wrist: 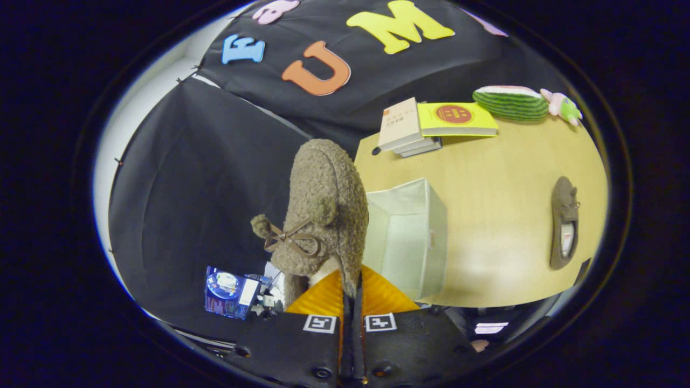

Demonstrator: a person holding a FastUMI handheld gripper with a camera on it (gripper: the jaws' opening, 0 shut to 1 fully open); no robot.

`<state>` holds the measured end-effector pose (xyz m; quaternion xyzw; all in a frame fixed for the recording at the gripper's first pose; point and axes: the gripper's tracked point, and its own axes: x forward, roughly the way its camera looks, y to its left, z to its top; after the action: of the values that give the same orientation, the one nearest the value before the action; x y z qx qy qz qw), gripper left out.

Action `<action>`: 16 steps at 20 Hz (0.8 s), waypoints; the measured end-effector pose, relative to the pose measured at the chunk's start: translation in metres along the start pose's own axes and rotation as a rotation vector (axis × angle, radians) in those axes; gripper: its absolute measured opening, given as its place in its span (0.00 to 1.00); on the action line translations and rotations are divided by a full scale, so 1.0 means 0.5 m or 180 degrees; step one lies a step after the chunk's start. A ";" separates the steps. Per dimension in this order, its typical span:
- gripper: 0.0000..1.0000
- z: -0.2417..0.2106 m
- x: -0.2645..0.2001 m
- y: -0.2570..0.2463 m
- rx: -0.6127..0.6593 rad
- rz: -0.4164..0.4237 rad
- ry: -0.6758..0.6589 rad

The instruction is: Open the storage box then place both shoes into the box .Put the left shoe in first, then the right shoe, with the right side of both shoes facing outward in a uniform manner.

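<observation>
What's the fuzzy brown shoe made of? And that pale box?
The fuzzy brown slipper, pinched between the orange tongs, looks like curly fleece, with a smooth ribbon bow. The pale open storage box seems to be soft matte fabric; its walls sag slightly.

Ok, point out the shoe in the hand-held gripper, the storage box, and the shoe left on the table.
Held shoe (323,210): gripper view, fuzzy upper above the bow, clamped by the hand-held gripper (351,293).
Storage box (418,245): gripper view, pale side wall.
Second shoe (564,221): gripper view, middle of its upper.
</observation>
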<state>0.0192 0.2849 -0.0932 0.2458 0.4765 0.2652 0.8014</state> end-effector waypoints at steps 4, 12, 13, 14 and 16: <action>0.06 -0.013 0.110 0.035 0.0101 -0.0131 0.0108; 0.06 -0.059 0.305 -0.129 0.0418 -0.0791 0.0424; 0.06 -0.069 0.322 -0.140 0.0489 -0.0793 0.0476; 0.06 -0.079 0.338 -0.145 0.0586 -0.0779 0.0522; 0.06 -0.091 0.362 -0.149 0.0732 -0.0742 0.0550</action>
<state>0.0663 0.3557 -0.2752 0.2552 0.5960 0.1344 0.7494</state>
